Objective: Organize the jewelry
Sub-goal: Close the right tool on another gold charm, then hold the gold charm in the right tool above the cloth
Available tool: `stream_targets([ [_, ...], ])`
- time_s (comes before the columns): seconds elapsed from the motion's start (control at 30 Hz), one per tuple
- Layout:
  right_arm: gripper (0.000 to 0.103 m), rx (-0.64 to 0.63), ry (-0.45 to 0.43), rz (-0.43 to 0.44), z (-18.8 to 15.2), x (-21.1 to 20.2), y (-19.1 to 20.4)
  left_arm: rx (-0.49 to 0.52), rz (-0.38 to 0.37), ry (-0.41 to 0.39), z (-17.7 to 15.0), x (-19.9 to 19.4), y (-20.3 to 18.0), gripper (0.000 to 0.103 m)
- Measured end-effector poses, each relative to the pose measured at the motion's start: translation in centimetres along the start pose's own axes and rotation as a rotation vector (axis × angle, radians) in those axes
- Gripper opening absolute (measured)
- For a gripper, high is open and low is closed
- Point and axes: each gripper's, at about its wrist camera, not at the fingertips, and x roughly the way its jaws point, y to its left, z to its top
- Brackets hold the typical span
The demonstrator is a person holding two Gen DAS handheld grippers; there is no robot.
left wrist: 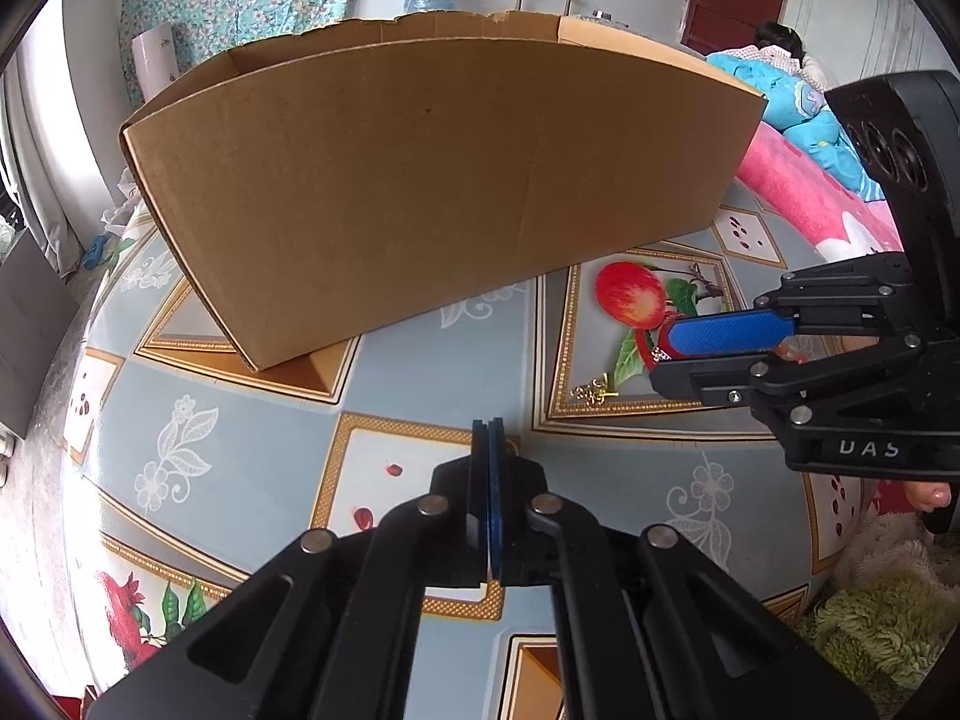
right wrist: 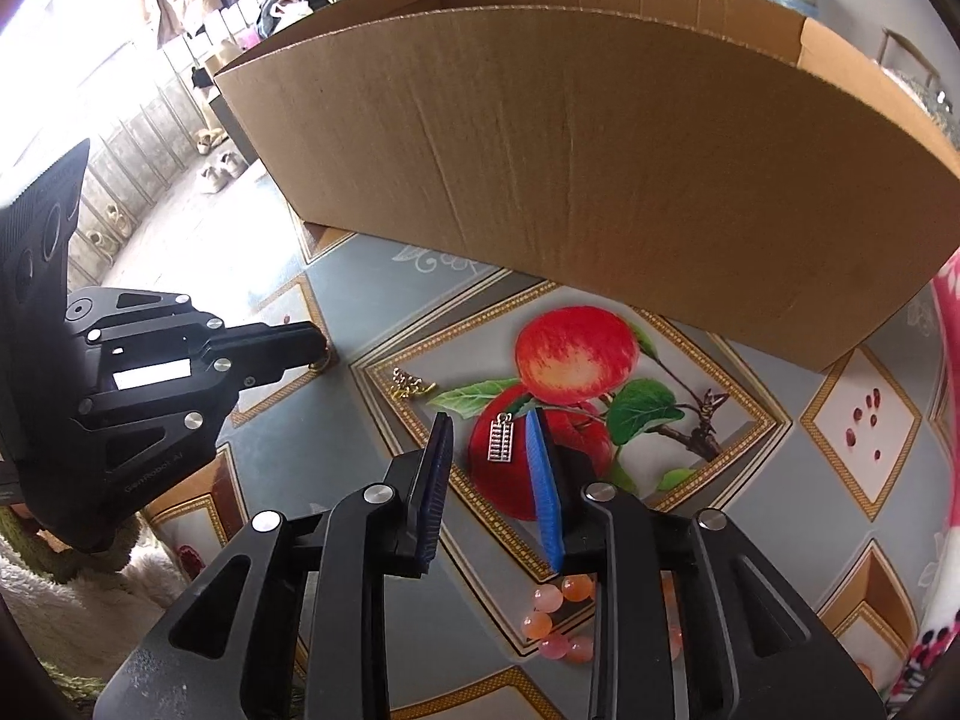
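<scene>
A small silver abacus charm (right wrist: pixel 503 438) lies on the apple print of the tablecloth (right wrist: pixel 372 276), between the blue pads of my right gripper (right wrist: pixel 487 420). That gripper is open and its pads do not press the charm. From the left wrist view the right gripper (left wrist: pixel 659 350) reaches in from the right, with the charm (left wrist: pixel 662 355) at its tips. My left gripper (left wrist: pixel 493 427) is shut, low over the cloth. A gold loop (right wrist: pixel 321 363) shows at its tip (right wrist: pixel 315 339); whether it is held I cannot tell. A gold chain piece (right wrist: pixel 409 385) lies between the grippers. Pink beads (right wrist: pixel 558 618) lie under the right gripper.
A large open cardboard box (left wrist: pixel 420 180) stands just behind both grippers and blocks the far side of the table. A pink blanket (left wrist: pixel 798 192) and a person lying on a bed (left wrist: pixel 774 36) are at the right. A green shaggy rug (left wrist: pixel 870 630) lies beyond the near right edge.
</scene>
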Motion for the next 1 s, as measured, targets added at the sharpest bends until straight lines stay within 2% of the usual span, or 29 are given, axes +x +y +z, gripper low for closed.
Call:
stream_targets([
  [0.07, 0.008, -0.012, 0.003, -0.022, 0.1, 0.1, 0.1, -0.002, -0.002, -0.003, -0.1, 0.0, 0.1, 0.000],
  [0.13, 0.003, -0.003, 0.007, -0.026, 0.2, 0.2, 0.0, -0.002, -0.003, -0.008, -0.1, -0.1, 0.1, 0.000],
  [0.6, 0.002, 0.038, -0.035, 0.003, -0.2, -1.2, -1.4, -0.001, -0.019, -0.040, 0.0, -1.6, 0.6, 0.000],
  [0.7, 0.006, 0.043, -0.050, 0.051, -0.1, -1.6, -1.4, 0.006, -0.026, -0.033, 0.1, -1.9, 0.5, 0.000],
  [0.73, 0.012, 0.042, -0.054, 0.062, 0.0, -1.6, -1.3, 0.002, -0.041, -0.023, 0.1, -1.9, 0.5, 0.002],
  [0.77, 0.021, 0.035, -0.053, 0.072, 0.1, -1.5, -1.1, 0.000, -0.047, -0.014, 0.0, -1.8, 0.5, 0.004],
  [0.8, 0.024, 0.026, -0.056, 0.074, 0.2, -1.5, -0.9, 0.001, -0.041, -0.005, 0.0, -1.7, 0.4, 0.013],
  [0.83, 0.025, 0.010, -0.060, 0.075, 0.2, -1.4, -0.6, 0.004, -0.033, 0.000, -0.1, -1.7, 0.4, 0.019],
  [1.0, 0.025, -0.061, -0.041, 0.101, 0.7, 0.0, 0.7, 0.007, -0.021, 0.006, -0.5, -1.6, 0.3, 0.020],
])
